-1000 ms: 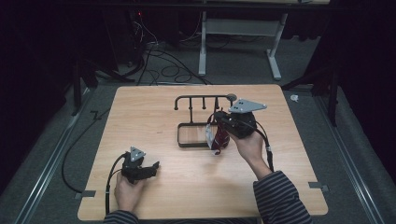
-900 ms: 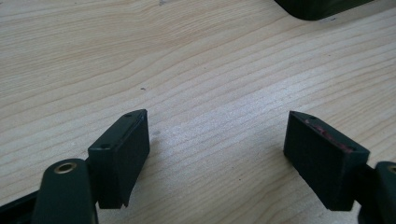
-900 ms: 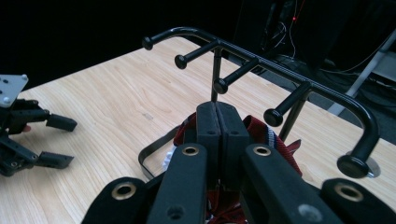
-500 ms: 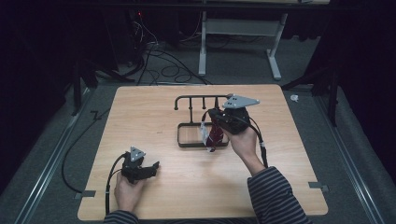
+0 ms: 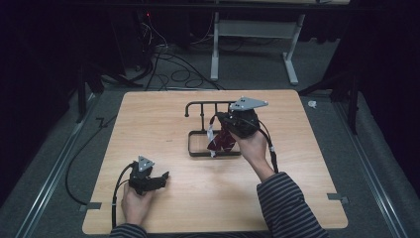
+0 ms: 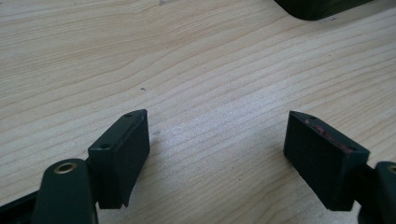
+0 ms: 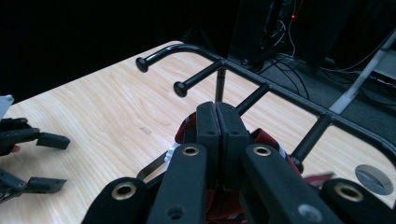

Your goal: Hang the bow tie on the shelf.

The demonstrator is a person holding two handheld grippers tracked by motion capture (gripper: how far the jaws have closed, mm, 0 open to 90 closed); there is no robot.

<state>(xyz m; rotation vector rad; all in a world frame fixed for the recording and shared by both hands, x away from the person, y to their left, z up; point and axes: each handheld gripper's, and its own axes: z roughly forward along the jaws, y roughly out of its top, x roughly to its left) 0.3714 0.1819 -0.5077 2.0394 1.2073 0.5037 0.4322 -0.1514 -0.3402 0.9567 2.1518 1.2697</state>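
High view: a dark red cloth item with white trim [image 5: 220, 140] hangs from the right gripper [image 5: 229, 124], whose jaws are pressed together on a fold of it. It dangles over the base frame of a black peg rack [image 5: 212, 105], just below the rack's top bar. Compared with a second ago, the right hand has carried it leftward and slightly up, from the rack's right end toward its middle; the cloth swings beneath the jaws. In the right gripper view the closed jaws face the rack's knobbed pegs [image 7: 183, 87], so hanging the cloth on one looks like the step in hand, and it is not yet hooked. Well apart, the left gripper [image 5: 157, 179] rests on the tabletop [image 5: 163, 129] near its front edge, jaws wide open and empty.
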